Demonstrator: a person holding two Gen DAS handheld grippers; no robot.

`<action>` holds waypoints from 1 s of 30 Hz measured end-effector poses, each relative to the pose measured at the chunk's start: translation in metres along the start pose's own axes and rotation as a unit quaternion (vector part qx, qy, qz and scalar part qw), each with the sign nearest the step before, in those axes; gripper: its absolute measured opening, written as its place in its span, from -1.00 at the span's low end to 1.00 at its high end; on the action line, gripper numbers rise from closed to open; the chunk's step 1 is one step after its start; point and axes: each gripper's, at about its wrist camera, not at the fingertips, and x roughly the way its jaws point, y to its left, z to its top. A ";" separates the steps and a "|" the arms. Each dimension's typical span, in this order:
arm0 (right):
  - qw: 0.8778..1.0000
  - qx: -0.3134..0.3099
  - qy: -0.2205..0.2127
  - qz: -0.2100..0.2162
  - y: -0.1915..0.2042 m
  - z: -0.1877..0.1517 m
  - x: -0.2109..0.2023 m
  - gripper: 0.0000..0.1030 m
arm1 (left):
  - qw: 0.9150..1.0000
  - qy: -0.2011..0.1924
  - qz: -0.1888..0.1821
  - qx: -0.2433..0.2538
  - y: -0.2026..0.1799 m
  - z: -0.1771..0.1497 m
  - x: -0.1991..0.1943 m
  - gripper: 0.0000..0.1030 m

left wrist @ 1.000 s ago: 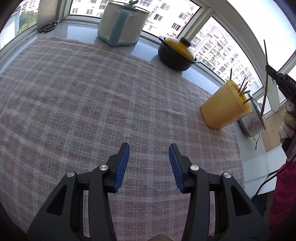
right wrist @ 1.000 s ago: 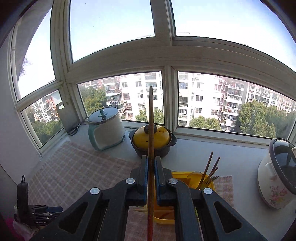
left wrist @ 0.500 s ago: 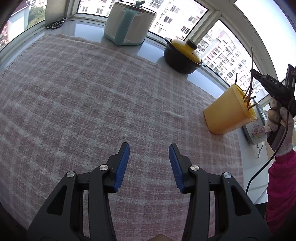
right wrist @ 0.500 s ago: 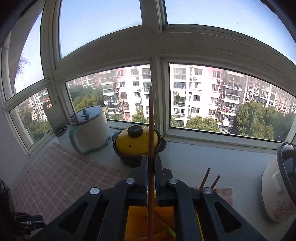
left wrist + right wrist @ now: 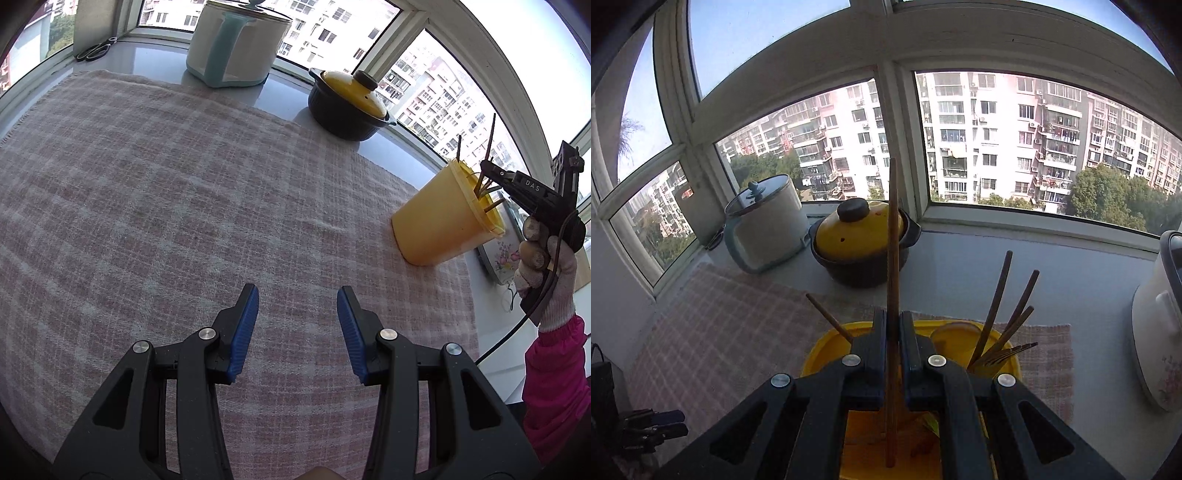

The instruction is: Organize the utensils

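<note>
A long brown chopstick stands upright, its lower end already inside the yellow cup. The right gripper pinches it tight in its jaws. Let go only once it rests inside. The left gripper hangs half open and empty over the checked cloth on the bench.

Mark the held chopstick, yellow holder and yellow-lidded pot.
held chopstick [image 5: 893,236], right wrist view, upper shaft above the gripper.
yellow holder [image 5: 436,221], left wrist view, outer side wall.
yellow-lidded pot [image 5: 349,94], left wrist view, lid top.
</note>
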 end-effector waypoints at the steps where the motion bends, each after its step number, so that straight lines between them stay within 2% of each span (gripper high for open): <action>1: 1.000 0.001 0.001 -0.003 0.000 -0.002 -0.001 -0.90 | 1.000 0.000 -0.002 0.003 -0.002 0.000 0.001 -0.13; 3: 1.000 0.004 0.004 -0.009 -0.001 -0.005 -0.005 -0.77 | 1.000 0.000 -0.005 0.008 -0.006 0.001 0.001 -0.13; 4: 1.000 0.008 0.005 -0.011 -0.002 -0.007 -0.006 -0.52 | 1.000 0.000 -0.007 0.011 -0.009 0.002 0.001 -0.13; 5: 1.000 0.013 0.005 -0.012 -0.002 -0.008 -0.009 -0.36 | 1.000 -0.001 -0.008 0.015 -0.011 0.002 0.001 -0.13; 12: 0.999 0.022 0.016 -0.028 0.005 -0.023 -0.032 -0.32 | 0.998 -0.013 -0.015 0.053 -0.032 0.008 -0.007 -0.13; 14: 0.999 0.023 0.015 -0.035 0.008 -0.028 -0.041 -0.08 | 0.998 -0.016 -0.018 0.063 -0.039 0.009 -0.009 -0.13; 16: 0.999 0.024 0.010 -0.044 0.011 -0.032 -0.051 0.00 | 0.997 -0.020 -0.022 0.074 -0.046 0.010 -0.013 -0.13; 19: 0.998 0.029 0.009 -0.047 0.015 -0.039 -0.065 0.02 | 0.995 -0.030 -0.025 0.095 -0.058 0.011 -0.019 -0.13; 21: 0.998 0.029 0.005 -0.054 0.017 -0.044 -0.074 0.12 | 0.993 -0.037 -0.027 0.105 -0.066 0.011 -0.024 -0.13; 23: 0.998 0.030 0.000 -0.061 0.021 -0.048 -0.084 0.31 | 0.992 -0.046 -0.031 0.113 -0.073 0.011 -0.029 -0.13; 26: 0.997 0.031 -0.005 -0.072 0.025 -0.055 -0.098 0.43 | 0.989 -0.059 -0.031 0.128 -0.085 0.013 -0.036 -0.13; 29: 0.996 0.033 -0.012 -0.080 0.031 -0.059 -0.111 0.58 | 0.986 -0.076 -0.031 0.143 -0.096 0.014 -0.046 0.23; 30: 0.996 0.033 -0.014 -0.082 0.033 -0.060 -0.115 0.63 | 0.985 -0.083 -0.031 0.149 -0.099 0.015 -0.050 0.29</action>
